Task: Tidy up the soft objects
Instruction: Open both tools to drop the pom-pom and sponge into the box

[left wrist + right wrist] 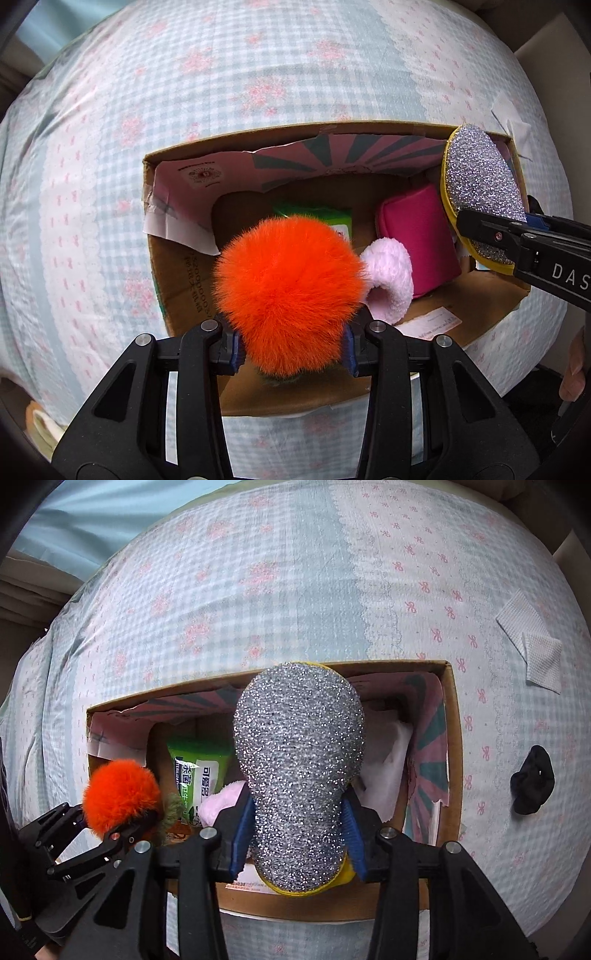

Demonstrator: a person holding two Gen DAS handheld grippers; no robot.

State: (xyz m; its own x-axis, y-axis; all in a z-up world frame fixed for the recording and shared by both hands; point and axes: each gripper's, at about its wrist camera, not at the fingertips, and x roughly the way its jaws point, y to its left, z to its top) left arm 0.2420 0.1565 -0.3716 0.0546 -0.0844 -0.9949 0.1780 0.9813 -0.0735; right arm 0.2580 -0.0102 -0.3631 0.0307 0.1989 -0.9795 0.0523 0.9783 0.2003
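Note:
My left gripper is shut on a fluffy orange pompom, held over the near side of an open cardboard box. My right gripper is shut on a silver glitter scrub sponge with a yellow edge, held over the box's right part. It also shows in the left wrist view, and the pompom shows in the right wrist view. Inside the box lie a pink fuzzy item, a magenta pouch and a green wipes pack.
The box sits on a bed with a blue checked, pink-flowered sheet. A black scrunchie and folded white cloths lie on the sheet right of the box. White paper lies inside the box's right end.

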